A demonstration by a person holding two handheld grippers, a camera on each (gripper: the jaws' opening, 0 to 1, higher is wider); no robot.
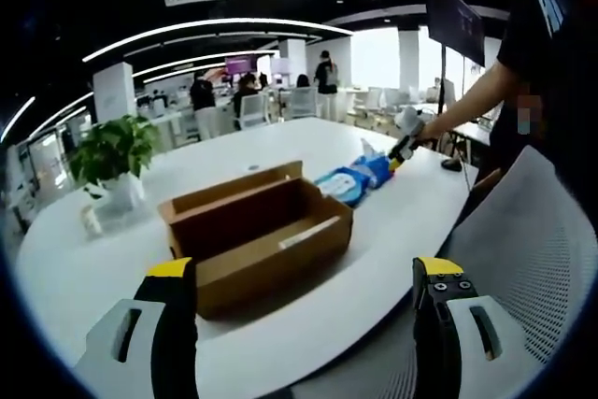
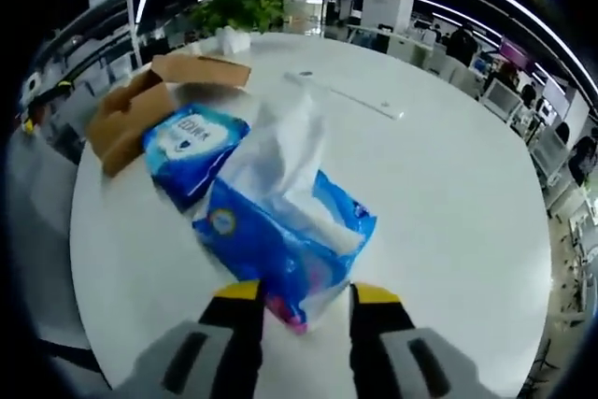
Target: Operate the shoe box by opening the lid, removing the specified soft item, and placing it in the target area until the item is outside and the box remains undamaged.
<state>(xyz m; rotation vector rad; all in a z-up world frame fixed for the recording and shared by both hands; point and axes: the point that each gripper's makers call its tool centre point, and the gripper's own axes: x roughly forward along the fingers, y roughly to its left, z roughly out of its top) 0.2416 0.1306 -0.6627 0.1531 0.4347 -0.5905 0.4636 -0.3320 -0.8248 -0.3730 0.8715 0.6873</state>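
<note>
Blue tissue pack [image 2: 280,231] sits clamped in our right gripper [image 2: 306,298] over the white table [image 2: 448,212], just beside a second pack [image 2: 192,147] and the open shoe box [image 1: 252,231]. Our left gripper [image 1: 304,287] hangs spread wide, holding nothing.

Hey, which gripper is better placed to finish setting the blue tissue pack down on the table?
The right gripper. Its jaws are already closed on the blue tissue pack, out on the white table beside the open cardboard box. The left gripper is open and hangs back on the far side of the box.
</note>
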